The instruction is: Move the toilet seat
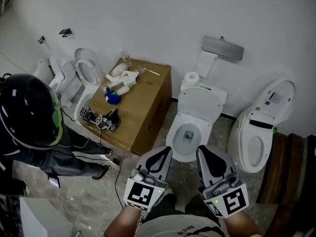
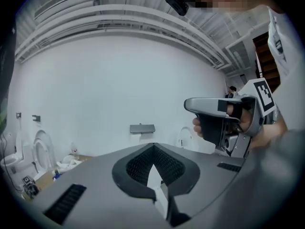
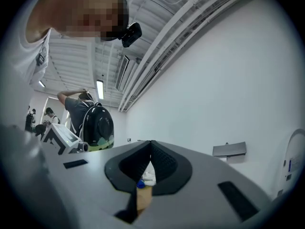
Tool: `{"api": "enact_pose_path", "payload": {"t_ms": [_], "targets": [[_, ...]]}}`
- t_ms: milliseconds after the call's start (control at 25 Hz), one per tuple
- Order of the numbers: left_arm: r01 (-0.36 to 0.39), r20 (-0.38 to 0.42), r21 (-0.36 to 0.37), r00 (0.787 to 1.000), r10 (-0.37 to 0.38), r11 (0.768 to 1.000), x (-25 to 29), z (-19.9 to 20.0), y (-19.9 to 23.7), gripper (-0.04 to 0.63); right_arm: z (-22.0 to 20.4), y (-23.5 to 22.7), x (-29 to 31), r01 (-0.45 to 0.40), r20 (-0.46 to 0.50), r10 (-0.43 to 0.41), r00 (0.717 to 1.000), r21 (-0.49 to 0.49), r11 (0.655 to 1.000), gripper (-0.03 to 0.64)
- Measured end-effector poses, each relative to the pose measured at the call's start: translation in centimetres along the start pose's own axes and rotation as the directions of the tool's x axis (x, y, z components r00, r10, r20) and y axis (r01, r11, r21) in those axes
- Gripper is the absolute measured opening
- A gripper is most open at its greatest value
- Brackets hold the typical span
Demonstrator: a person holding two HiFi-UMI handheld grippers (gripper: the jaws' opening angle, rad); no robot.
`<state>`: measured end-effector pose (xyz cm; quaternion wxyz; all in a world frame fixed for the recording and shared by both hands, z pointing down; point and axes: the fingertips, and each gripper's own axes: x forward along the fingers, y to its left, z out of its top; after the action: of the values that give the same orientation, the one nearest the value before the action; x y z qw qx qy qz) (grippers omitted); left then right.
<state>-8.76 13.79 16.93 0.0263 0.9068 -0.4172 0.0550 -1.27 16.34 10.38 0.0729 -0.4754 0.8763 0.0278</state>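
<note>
We held the left gripper and right gripper before a glossy white toilet; its smooth rounded toilet seat stood raised straight ahead of the jaws. Both pairs of ribbed black jaws were together, empty. A brown cardboard box sat left of them

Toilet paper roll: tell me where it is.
Head view: the toilet paper roll stands behind the middle toilet's raised lid, right of the cardboard box.

Steep overhead view; two facing wall.
</note>
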Motion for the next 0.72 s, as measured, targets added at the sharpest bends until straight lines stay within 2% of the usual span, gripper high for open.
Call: {"api": "enact_pose_path", "payload": {"t_ms": [120,240,360,480,720], "targets": [[0.013,-0.036,-0.018,0.999,-0.014,1.0,2.2,-2.3,2.3,0.008,-1.4,-0.9,2.2,0.016,-0.028,-0.016,0.999,-0.007,1.0,0.014],[0.016,-0.073,0.037,0.997,-0.013,0.999,4.5,-4.4,3.4,0.008,-2.9,-2.7,3.7,0.042,-0.035,-0.042,0.998,-0.001,0.999,0.014],[0.049,-0.062,0.057,0.997,-0.045,0.997,7.0,-5.4,4.0,0.008,-4.1,-4.8,5.3,0.051,-0.026,-0.051,0.998,-0.01,0.999,0.014],[0.069,-0.057,0.063,0.996,-0.065,0.996,9.7,-6.4,4.6,0.008,-5.0,-7.0,7.4,0.065,-0.003,-0.065,0.998,0.032,0.997,0.014],[0.028,-0.1,-0.024,0.994,-0.03,0.999,14.8,-10.7,7.3,0.008,-9.1,-11.3,11.1,0.015,-0.04,-0.014,0.999,0.018,1.0,0.014]]}}
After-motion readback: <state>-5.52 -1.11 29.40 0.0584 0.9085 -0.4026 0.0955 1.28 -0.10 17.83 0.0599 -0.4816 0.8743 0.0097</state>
